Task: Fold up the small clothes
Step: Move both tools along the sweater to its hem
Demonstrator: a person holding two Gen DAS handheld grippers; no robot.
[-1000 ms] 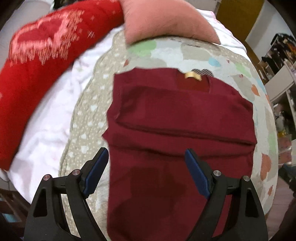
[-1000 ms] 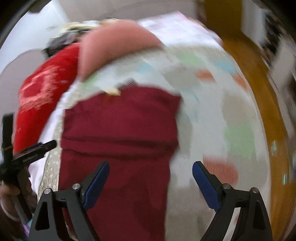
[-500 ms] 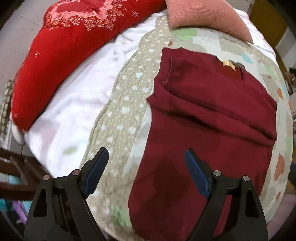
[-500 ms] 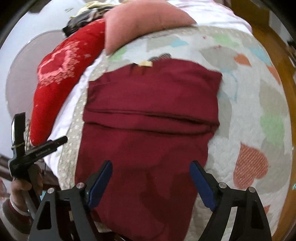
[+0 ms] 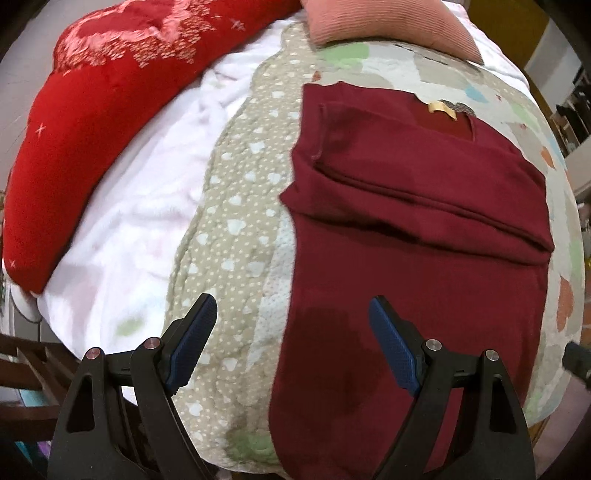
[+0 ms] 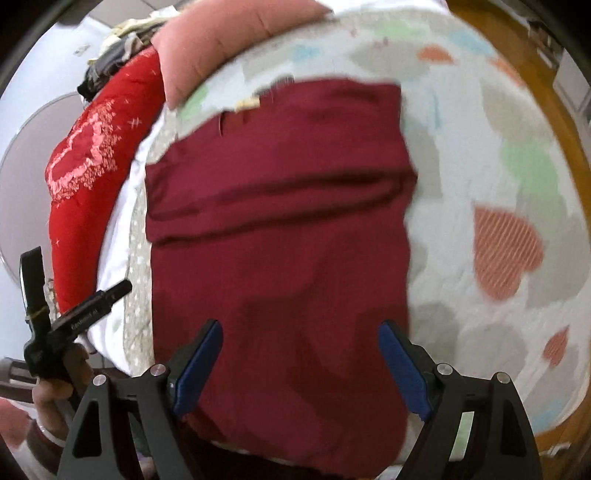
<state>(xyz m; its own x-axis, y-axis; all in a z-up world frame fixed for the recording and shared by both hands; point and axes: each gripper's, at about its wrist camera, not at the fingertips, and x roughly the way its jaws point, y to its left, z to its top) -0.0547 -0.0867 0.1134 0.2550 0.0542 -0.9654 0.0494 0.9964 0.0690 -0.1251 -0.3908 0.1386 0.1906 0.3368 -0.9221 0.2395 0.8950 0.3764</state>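
- My left tool (image 5: 291, 343) is spread wide and holds nothing; its left pad hangs over the quilt (image 5: 236, 229), its right pad over the shirt (image 5: 417, 258).
- My right tool (image 6: 301, 363) is also spread and empty. Its jaws have just been closing a little, with nothing gripped between them; both pads hover above the shirt's (image 6: 277, 236) near part.
- The shirt lies flat on the quilt on the bed, sleeves already folded in across its upper half, the collar tag (image 5: 441, 108) at the far end. The near hem runs below both tools, close to the bed's edge.
- The step in hand, as I judge it, is taking the near hem to fold it up toward the collar.
- To do it well, I would put one tool at each near corner, left at the left edge and right at the right edge, and pinch both layers.
- I would lift evenly so the folded sleeves stay put and the hem lands square.
- The pillow (image 5: 388, 22) and red blanket (image 5: 107, 96) lie well apart from the shirt and need no care.
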